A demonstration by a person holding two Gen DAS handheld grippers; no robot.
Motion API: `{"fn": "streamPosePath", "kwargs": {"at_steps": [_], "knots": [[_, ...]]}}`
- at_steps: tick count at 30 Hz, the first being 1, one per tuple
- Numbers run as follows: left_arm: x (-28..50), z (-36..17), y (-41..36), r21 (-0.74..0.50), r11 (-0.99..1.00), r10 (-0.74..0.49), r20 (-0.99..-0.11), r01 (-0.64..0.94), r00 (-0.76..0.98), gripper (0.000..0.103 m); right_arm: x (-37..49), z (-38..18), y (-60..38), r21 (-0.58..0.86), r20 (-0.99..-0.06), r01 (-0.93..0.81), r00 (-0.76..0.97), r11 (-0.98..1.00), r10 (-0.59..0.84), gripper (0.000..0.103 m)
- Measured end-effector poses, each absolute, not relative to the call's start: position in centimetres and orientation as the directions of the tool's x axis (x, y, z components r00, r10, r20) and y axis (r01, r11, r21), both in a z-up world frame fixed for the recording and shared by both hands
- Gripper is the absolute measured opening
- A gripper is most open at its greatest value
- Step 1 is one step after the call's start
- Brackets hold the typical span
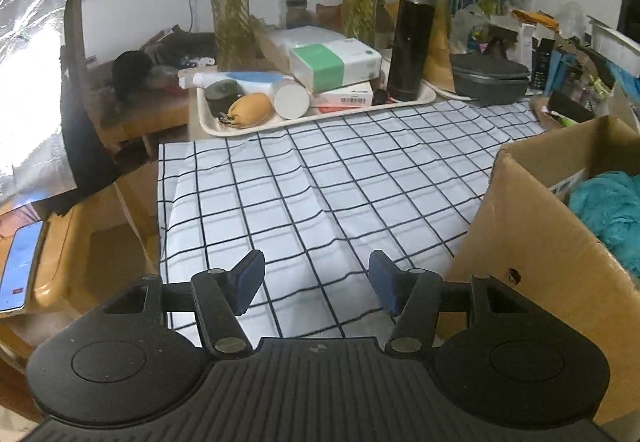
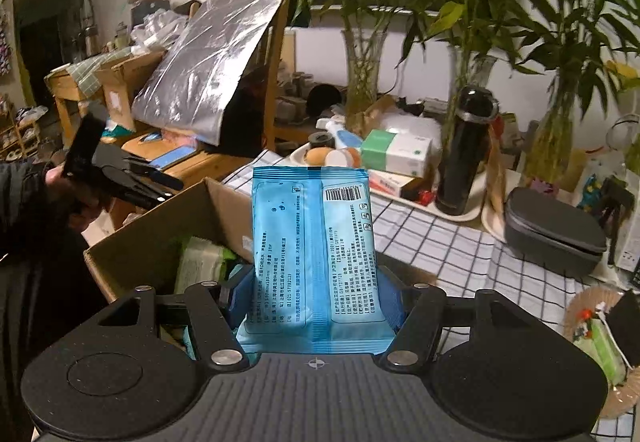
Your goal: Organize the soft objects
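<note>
My right gripper (image 2: pixel 314 296) is shut on a blue pack of wet wipes (image 2: pixel 312 234), held upright with its printed back facing the camera, over the open cardboard box (image 2: pixel 160 238). A green-and-white soft pack (image 2: pixel 200 262) lies inside the box. My left gripper (image 1: pixel 316 262) is open with nothing between its blue pads, low over the checked cloth (image 1: pixel 320 182), just left of the box (image 1: pixel 532 254). A teal soft bundle (image 1: pixel 612 210) shows inside the box. In the right wrist view a hand holds the left gripper (image 2: pixel 164 186) beyond the box's far corner.
At the back of the cloth, a white tray (image 1: pixel 224 130) carries a yellow pouch (image 1: pixel 250 110), a green-and-white tissue pack (image 1: pixel 336 66), tubes and a black bottle (image 1: pixel 412 38). A grey case (image 1: pixel 488 78) and vases of bamboo stand behind. A phone (image 1: pixel 20 266) lies far left.
</note>
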State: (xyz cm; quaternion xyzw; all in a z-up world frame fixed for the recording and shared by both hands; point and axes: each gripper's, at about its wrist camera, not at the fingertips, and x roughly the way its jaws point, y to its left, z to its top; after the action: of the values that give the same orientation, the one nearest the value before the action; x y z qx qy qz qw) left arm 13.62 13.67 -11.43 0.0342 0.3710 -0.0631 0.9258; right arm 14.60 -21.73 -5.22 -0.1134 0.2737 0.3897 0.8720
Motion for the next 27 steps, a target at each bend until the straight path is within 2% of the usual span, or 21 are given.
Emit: {"fn": "streamPosePath", "kwargs": {"at_steps": [1,3,4,7,17,23,27], "knots": [[13.8,-11.5,13.7,0.014,0.989,-0.098,-0.689,0.149,0.718,0.057,14.7,-5.3,-21.5,0.031,-0.574,-0.752,0.526,0.658,0.628,0.071],[14.2,-11.7,13.8,0.008,0.987,-0.112,-0.687,0.161,0.718,0.057,14.9,-5.6,-21.0,0.050,-0.584,-0.758,0.506,0.650,0.635,0.088],[14.4,-11.8,13.7,0.006,0.985,-0.120,-0.688,0.171,0.716,0.057,14.8,-5.6,-20.8,0.035,-0.577,-0.750,0.525,0.661,0.626,0.103],[15.3,-12.5,13.4,0.020,0.978,-0.135,-0.695,0.207,0.707,0.057,14.9,-5.3,-20.5,0.021,-0.545,-0.731,0.563,0.682,0.621,0.103],[17.7,-16.2,11.6,0.084,0.886,-0.269,-0.708,0.457,0.652,0.057,16.4,-5.4,-19.4,0.015,-0.541,-0.710,0.586,0.704,0.603,0.103],[18.0,-18.7,9.8,0.225,0.771,-0.273,-0.729,0.596,0.628,0.057,17.1,-5.6,-19.4,0.026,-0.548,-0.697,0.589,0.716,0.594,0.103],[18.4,-19.3,9.6,0.229,0.720,-0.322,-0.725,0.655,0.608,0.056,17.4,-5.7,-19.2,0.025,-0.555,-0.696,0.587,0.718,0.589,0.103]]}}
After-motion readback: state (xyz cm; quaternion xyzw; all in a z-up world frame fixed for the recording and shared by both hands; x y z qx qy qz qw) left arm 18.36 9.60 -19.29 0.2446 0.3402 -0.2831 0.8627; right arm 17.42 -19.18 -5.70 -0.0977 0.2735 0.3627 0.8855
